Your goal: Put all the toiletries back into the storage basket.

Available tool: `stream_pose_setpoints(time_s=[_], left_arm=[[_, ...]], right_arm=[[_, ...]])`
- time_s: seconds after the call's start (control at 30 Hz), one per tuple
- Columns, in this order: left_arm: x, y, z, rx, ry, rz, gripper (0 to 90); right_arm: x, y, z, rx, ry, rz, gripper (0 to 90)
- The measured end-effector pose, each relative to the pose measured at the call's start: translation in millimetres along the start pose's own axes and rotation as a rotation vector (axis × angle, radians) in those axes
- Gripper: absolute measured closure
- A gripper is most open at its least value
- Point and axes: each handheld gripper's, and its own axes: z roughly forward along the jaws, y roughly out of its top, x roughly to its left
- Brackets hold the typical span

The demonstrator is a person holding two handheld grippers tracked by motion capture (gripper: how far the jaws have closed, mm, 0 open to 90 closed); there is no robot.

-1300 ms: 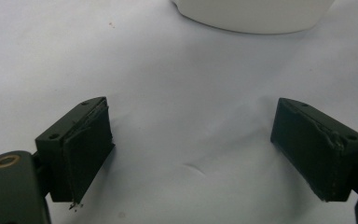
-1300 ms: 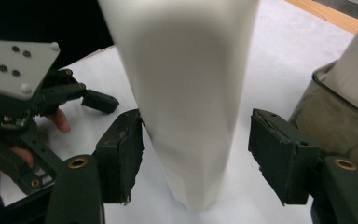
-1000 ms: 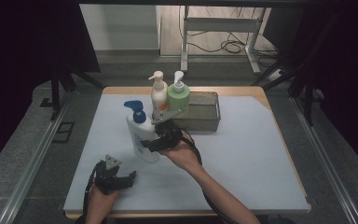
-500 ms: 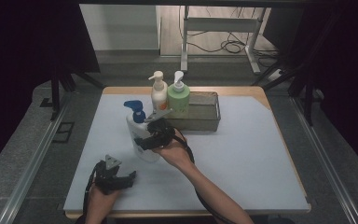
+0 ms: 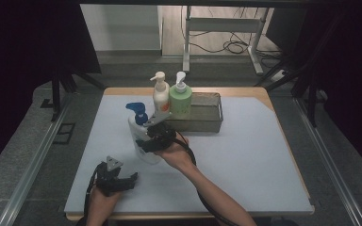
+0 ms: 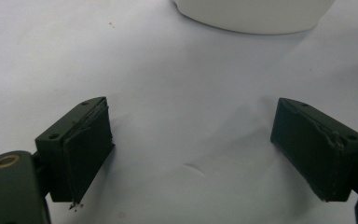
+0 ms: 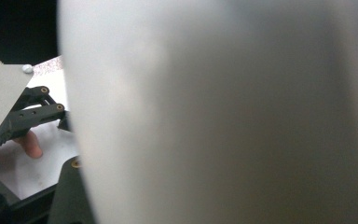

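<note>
— What do the grippers look like?
— Left gripper (image 5: 131, 178): black, grey three-cornered plate, brass screw, scuffed pads (image 6: 89, 154). Right gripper (image 5: 142, 144): black, grey plate, black cable. Bare forearms.

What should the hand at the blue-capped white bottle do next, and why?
Probably close the jaws fully on the white bottle before lifting. The right gripper sits against its side, jaws just closing, and the bottle's body looms right in front of that gripper's camera. The left gripper rests open on the table, so it gives no support.
</note>
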Motion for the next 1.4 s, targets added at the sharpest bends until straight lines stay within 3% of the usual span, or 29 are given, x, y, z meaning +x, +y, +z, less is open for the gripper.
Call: stream_pose_setpoints(time_s=[0.23, 0.47, 1.4], left_arm=[[0.0, 0.0, 0.0, 0.0, 0.0, 0.0, 12.1], [-0.1, 0.0, 0.1, -0.001, -0.001, -0.001, 12.1], [0.0, 0.0, 0.0, 0.0, 0.001, 0.0, 12.1]], right_arm=[[2.4, 0.6, -3.7, 0.011, 0.0, -0.032, 37.2], [3.6, 2.5, -10.2, -0.001, 0.016, -0.029, 37.3], [-3.8, -5.6, -46.2, -0.02, -0.006, -0.027, 37.3]])
